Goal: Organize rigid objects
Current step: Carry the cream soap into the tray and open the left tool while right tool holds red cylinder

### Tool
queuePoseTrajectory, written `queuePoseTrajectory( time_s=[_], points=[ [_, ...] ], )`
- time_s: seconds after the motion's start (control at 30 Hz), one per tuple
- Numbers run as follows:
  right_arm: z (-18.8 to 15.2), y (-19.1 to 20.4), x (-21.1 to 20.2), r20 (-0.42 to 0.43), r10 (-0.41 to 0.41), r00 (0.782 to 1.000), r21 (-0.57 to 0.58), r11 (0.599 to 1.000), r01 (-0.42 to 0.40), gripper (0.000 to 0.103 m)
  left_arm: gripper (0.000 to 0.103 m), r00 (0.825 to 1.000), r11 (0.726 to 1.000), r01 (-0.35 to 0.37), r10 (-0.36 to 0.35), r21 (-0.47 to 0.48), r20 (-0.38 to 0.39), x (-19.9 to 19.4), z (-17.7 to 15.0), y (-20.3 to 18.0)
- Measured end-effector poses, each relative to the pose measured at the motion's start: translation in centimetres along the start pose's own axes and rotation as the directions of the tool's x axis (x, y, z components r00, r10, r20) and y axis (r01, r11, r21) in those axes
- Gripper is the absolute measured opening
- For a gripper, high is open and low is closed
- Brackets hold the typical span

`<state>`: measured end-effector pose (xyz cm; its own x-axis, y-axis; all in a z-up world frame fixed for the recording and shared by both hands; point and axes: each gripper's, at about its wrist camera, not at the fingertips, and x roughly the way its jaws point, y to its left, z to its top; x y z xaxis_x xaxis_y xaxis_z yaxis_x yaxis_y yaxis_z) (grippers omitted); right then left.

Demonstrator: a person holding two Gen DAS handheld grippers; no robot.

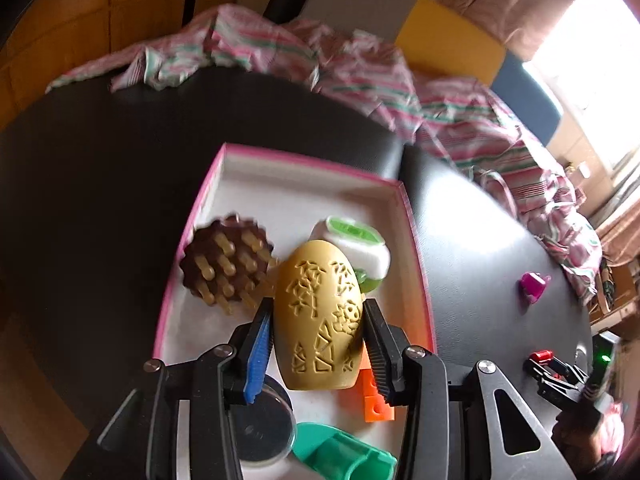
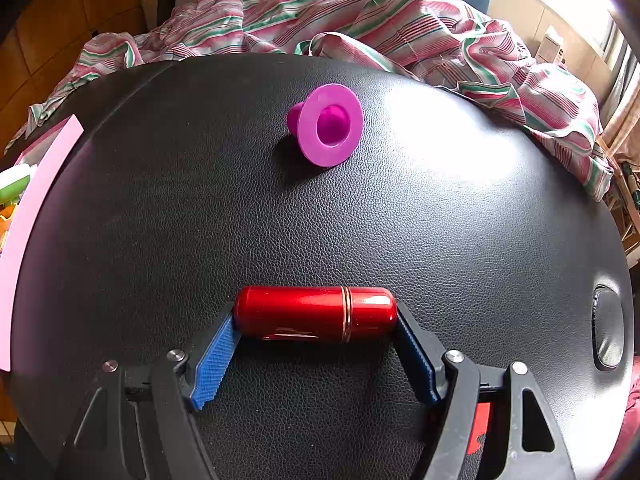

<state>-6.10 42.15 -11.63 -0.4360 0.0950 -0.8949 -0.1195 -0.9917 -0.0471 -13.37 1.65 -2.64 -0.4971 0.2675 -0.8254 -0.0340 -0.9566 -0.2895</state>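
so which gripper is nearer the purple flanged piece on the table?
Right. The right gripper sits on the black table, shut on the red capsule, just short of the purple piece. The left gripper holds the yellow egg over the pink-rimmed box.

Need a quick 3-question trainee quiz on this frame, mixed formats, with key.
1. True or false: the left gripper has its jaws shut on the yellow egg-shaped piece above the pink-rimmed box.
2. Multiple choice: the red capsule between the right gripper jaws lies A) lengthwise across the jaws, ends at the pads; B) upright on one end; C) inside the box.
3. Fill in: the purple flanged cup lies on its ____ on the black tabletop.

Key: 1 true; 2 A; 3 side.
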Motion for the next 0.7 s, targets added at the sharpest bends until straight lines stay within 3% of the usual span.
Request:
queuePoseTrajectory(
  time_s=[0.1,0.33,0.7],
  points=[
    [0.0,-0.1,0.0,0.000,0.001,1.000,0.002,1.000,-0.001,0.076,0.044,1.000,1.000,-0.013,0.013,-0.012,0.004,0.5,0.0,0.1],
    [0.2,-0.1,0.2,0.001,0.000,1.000,0.002,1.000,0.000,0.076,0.045,0.995,0.995,-0.076,0.072,0.058,0.063,-0.6,-0.4,-0.4],
    [-0.1,0.3,0.0,0.007,-0.010,1.000,0.001,1.000,0.010,0.076,0.056,0.964,0.979,-0.140,0.100,0.150,0.248,-6.1,-2.4,-2.4]
  ],
)
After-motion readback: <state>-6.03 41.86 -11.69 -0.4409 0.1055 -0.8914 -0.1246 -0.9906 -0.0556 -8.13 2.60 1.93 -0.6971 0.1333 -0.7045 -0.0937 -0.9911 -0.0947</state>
